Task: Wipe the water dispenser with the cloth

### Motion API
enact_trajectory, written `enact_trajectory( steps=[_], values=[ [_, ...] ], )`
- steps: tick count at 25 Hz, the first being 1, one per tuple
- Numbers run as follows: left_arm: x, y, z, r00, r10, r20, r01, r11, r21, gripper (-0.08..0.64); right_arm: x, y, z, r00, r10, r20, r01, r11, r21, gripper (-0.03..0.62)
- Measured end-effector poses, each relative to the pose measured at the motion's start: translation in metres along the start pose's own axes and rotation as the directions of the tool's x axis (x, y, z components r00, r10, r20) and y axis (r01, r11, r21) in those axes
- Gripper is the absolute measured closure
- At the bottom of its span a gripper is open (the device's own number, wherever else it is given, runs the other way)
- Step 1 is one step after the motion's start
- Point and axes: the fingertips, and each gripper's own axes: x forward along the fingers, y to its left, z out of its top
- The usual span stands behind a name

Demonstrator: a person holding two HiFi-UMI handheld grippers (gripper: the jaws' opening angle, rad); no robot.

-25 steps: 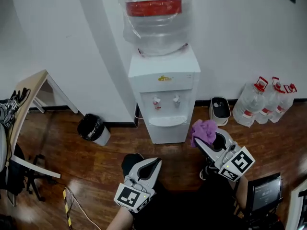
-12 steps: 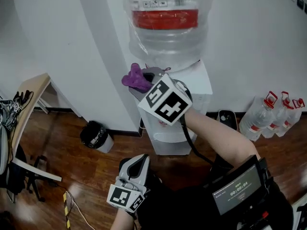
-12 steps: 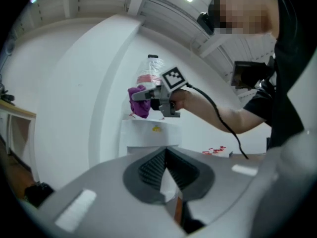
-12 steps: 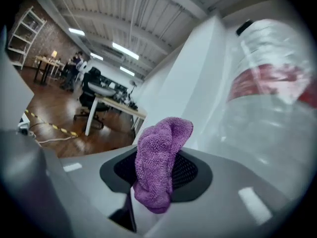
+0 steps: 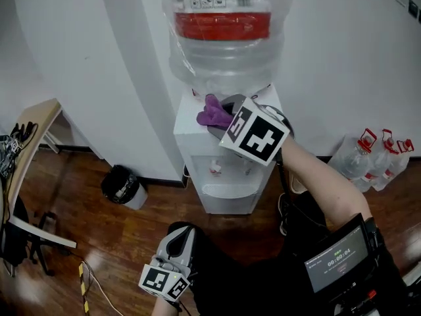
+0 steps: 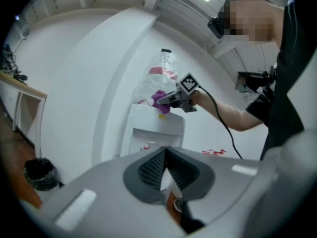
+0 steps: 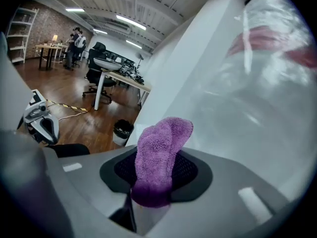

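The cloth (image 5: 212, 112), a purple bunch, is now up at the top of the water dispenser (image 5: 223, 176), over the front part of its white top just under the shoulder of the big water bottle (image 5: 223, 38). A second ago I had it low, down in front of the dispenser's base by my right side. Half a second ago it was up at the left edge of the top, by the bottle's neck. Since then it has slid rightward toward the middle of the top. I read that as the first wiping pass across the top. I can't tell for sure from here whether the cloth presses on the plastic or rides just above it.

My right gripper (image 7: 157, 180) is clamped on the cloth: the jaws stand fairly wide because the wad fills the gap, and its free end sticks out past the tips, so the cloth meets the surface before the tips do. The grip has not changed through the lift.

My left gripper (image 5: 172, 245) hangs low by my left side, jaws together with nothing in them, and has only drifted a little. It plays no part yet.

The front panel, taps and drip tray below look untouched, so I judge most of the wiping is still ahead
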Motion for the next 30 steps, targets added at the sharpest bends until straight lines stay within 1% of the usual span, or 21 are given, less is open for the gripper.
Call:
enact_trajectory(
  steps=[3, 5, 7, 9, 11, 13, 15, 17, 20, 24, 25, 27, 30],
  values=[
    [0.024, -0.002, 0.001, 1.000, 0.017, 0.013, -0.016, 0.998, -0.057, 0.537, -0.031, -0.022, -0.034, 0.998, 0.026, 0.063, -0.030, 0.997, 0.068, 0.443],
    [0.043, -0.009, 0.002, 1.000, 0.024, 0.019, -0.022, 0.997, -0.067, 0.537, -0.049, -0.041, -0.059, 0.993, 0.038, 0.113, -0.050, 0.993, 0.108, 0.443],
    [0.059, -0.022, 0.002, 0.999, 0.028, 0.017, -0.027, 0.997, -0.075, 0.537, -0.063, -0.064, -0.082, 0.984, 0.038, 0.174, -0.064, 0.987, 0.147, 0.443],
    [0.069, -0.036, -0.001, 0.999, 0.031, 0.011, -0.030, 0.996, -0.085, 0.537, -0.071, -0.090, -0.100, 0.968, 0.031, 0.248, -0.077, 0.982, 0.175, 0.443],
    [0.073, -0.048, -0.005, 0.999, 0.040, 0.001, -0.040, 0.995, -0.087, 0.537, -0.071, -0.111, -0.113, 0.945, 0.041, 0.325, -0.103, 0.979, 0.177, 0.443],
    [0.075, -0.057, -0.008, 0.998, 0.060, -0.004, -0.060, 0.995, -0.083, 0.537, -0.065, -0.123, -0.119, 0.918, 0.072, 0.390, -0.141, 0.979, 0.150, 0.442],
    [0.076, -0.063, -0.009, 0.996, 0.088, 0.002, -0.088, 0.993, -0.080, 0.537, -0.058, -0.132, -0.123, 0.895, 0.104, 0.434, -0.169, 0.979, 0.115, 0.442],
    [0.075, -0.066, -0.009, 0.991, 0.130, 0.017, -0.128, 0.989, -0.080, 0.537, -0.049, -0.142, -0.127, 0.878, 0.134, 0.459, -0.196, 0.976, 0.090, 0.442],
    [0.072, -0.069, -0.010, 0.977, 0.209, 0.046, -0.205, 0.974, -0.092, 0.537, -0.037, -0.159, -0.134, 0.857, 0.186, 0.481, -0.250, 0.966, 0.072, 0.442],
    [0.071, -0.078, -0.016, 0.949, 0.309, 0.067, -0.300, 0.947, -0.116, 0.537, -0.030, -0.172, -0.138, 0.822, 0.274, 0.500, -0.328, 0.945, 0.021, 0.436],
    [0.071, -0.081, -0.019, 0.940, 0.333, 0.069, -0.323, 0.939, -0.121, 0.537, -0.029, -0.175, -0.140, 0.818, 0.283, 0.500, -0.335, 0.942, 0.014, 0.436],
    [0.072, -0.088, -0.023, 0.924, 0.376, 0.074, -0.365, 0.922, -0.132, 0.537, -0.024, -0.189, -0.148, 0.828, 0.258, 0.497, -0.316, 0.948, 0.034, 0.439],
    [0.077, -0.100, -0.026, 0.901, 0.426, 0.079, -0.412, 0.899, -0.150, 0.537, -0.008, -0.222, -0.160, 0.837, 0.181, 0.516, -0.291, 0.946, 0.141, 0.439]
  ],
)
